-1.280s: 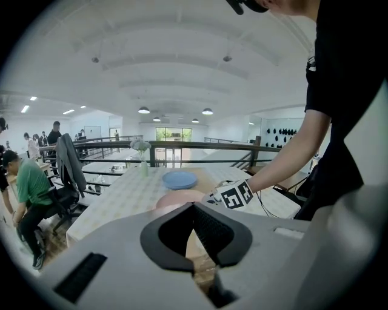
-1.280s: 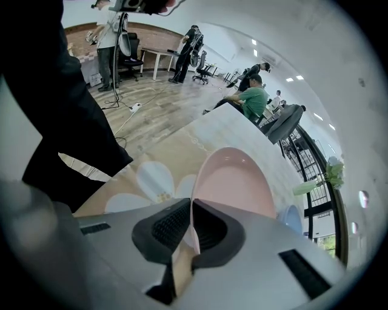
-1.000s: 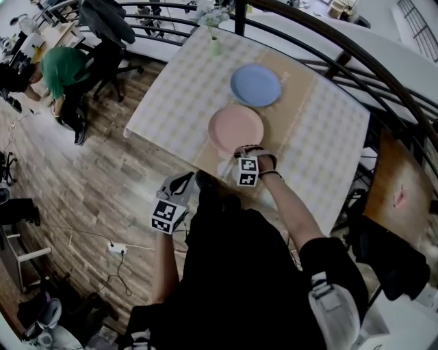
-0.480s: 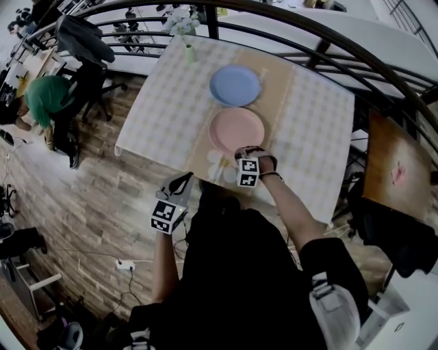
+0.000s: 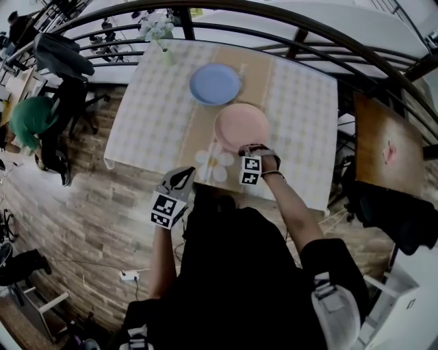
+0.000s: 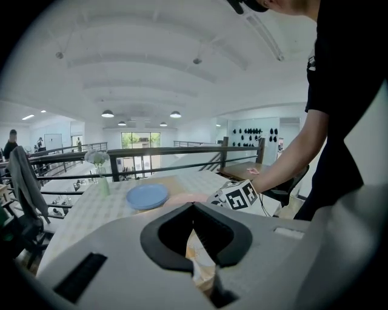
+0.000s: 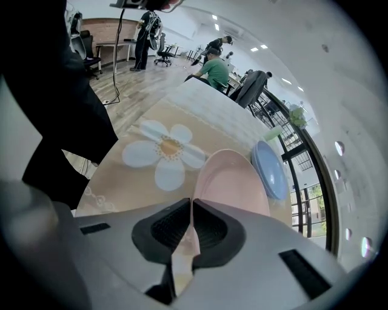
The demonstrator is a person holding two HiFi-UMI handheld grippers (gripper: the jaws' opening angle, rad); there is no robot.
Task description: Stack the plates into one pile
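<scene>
A pink plate [image 5: 241, 126] lies on the tan runner in the middle of the checked table [image 5: 150, 116]. A blue plate [image 5: 215, 83] sits just beyond it, apart from it. My right gripper [image 5: 248, 156] is at the pink plate's near rim. In the right gripper view the right gripper [image 7: 191, 209] is shut on the rim of the pink plate [image 7: 233, 178], with the blue plate [image 7: 270, 169] past its far edge. My left gripper [image 5: 176, 183] hovers at the table's near edge, jaws together and holding nothing. The left gripper view shows the left gripper [image 6: 194, 209] with the blue plate [image 6: 147, 196] ahead.
A daisy print [image 5: 213, 164] marks the runner's near end. A small vase of flowers [image 5: 164, 51] stands at the table's far left corner. A dark railing [image 5: 274, 17] curves behind the table, and a brown side table [image 5: 383, 147] stands to the right. A seated person in green [image 5: 31, 119] is far left.
The head view has swung, so the table now sits further left in it. The right gripper keeps its hold at the pink plate's near rim. The left gripper stays by the table's near edge.
</scene>
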